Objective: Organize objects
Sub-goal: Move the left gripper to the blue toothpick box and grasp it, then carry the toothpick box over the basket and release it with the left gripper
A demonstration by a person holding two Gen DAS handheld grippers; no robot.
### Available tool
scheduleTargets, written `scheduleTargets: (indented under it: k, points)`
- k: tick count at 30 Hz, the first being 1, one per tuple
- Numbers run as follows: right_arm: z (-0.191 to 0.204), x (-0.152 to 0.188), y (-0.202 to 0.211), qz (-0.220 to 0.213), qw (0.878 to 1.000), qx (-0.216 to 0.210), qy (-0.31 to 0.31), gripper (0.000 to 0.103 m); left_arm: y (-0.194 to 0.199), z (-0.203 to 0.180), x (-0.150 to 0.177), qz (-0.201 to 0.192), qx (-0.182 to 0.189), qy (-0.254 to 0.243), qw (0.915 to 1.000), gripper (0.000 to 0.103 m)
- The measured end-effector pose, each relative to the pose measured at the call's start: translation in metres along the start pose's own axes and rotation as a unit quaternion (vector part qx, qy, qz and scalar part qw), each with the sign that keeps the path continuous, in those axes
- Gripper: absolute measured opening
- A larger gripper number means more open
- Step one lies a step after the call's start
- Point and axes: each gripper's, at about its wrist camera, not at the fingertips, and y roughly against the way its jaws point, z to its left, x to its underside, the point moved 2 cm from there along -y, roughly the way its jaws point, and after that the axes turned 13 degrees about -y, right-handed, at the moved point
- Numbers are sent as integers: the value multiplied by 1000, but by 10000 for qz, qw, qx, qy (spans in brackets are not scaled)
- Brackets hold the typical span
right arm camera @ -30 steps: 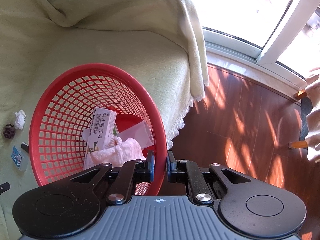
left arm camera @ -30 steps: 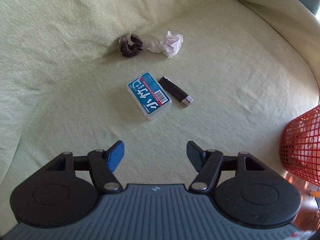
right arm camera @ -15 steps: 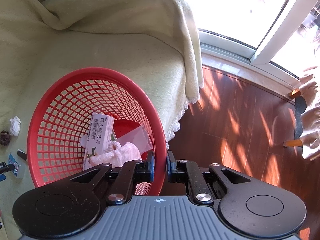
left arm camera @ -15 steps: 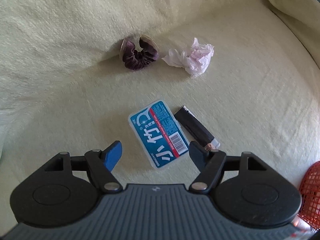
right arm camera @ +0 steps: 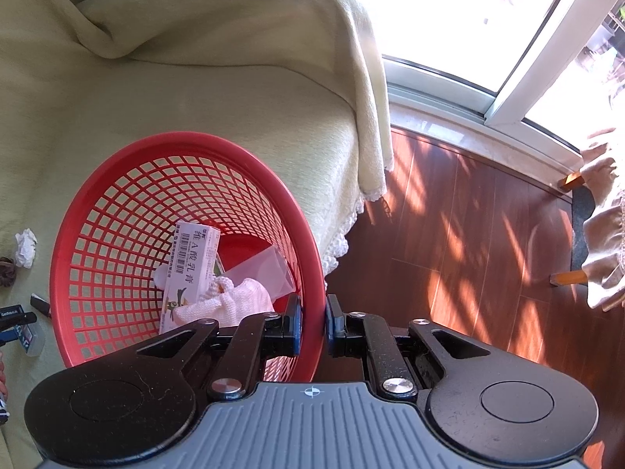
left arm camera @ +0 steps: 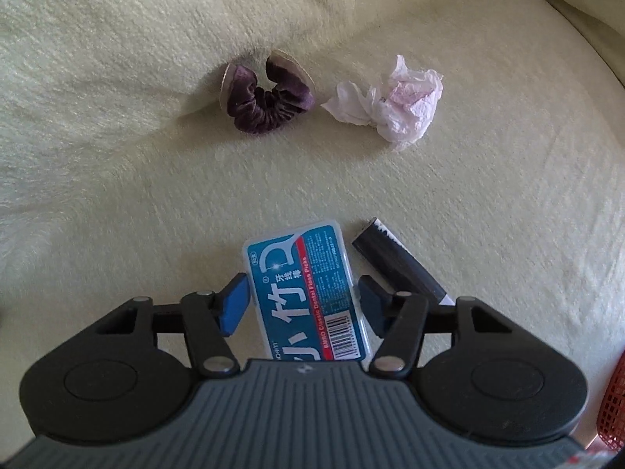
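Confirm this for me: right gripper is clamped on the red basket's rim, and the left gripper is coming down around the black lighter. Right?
Not quite. The left gripper straddles the blue floss pick box, its jaws closing on it; the black lighter lies outside the right finger, as the left wrist view shows. The rest holds: the right gripper is clamped on the red basket rim.

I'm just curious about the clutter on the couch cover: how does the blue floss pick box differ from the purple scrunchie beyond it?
The floss pick box is flat, hard-looking and rectangular, with a printed blue label; the purple scrunchie is soft, ruffled velvet curled into an open ring. The box lies between the left gripper's closing jaws; the scrunchie sits untouched, beside a crumpled tissue. Both rest on the pale green couch cover.
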Motion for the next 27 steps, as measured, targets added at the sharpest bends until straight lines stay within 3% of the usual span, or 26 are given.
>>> scheduleTargets:
  k: [7, 13, 19, 27]
  points:
    - [-3, 2, 1, 1, 10000, -61, 20, 8, 15, -6, 32, -58, -123, -495, 9987, 55]
    - [-4, 4, 1, -18, 9999, -120, 56, 8, 62, -19, 50, -303, -3, -741, 9968, 55]
    - [-3, 7, 2, -61, 9997, -195, 123, 8, 121, -53, 54, -496, 309, -1063, 9926, 55]
    - [-5, 11, 4, -48, 9991, -381, 169, 8, 196, -118, 51, -946, 1011, -1478, 9793, 55]
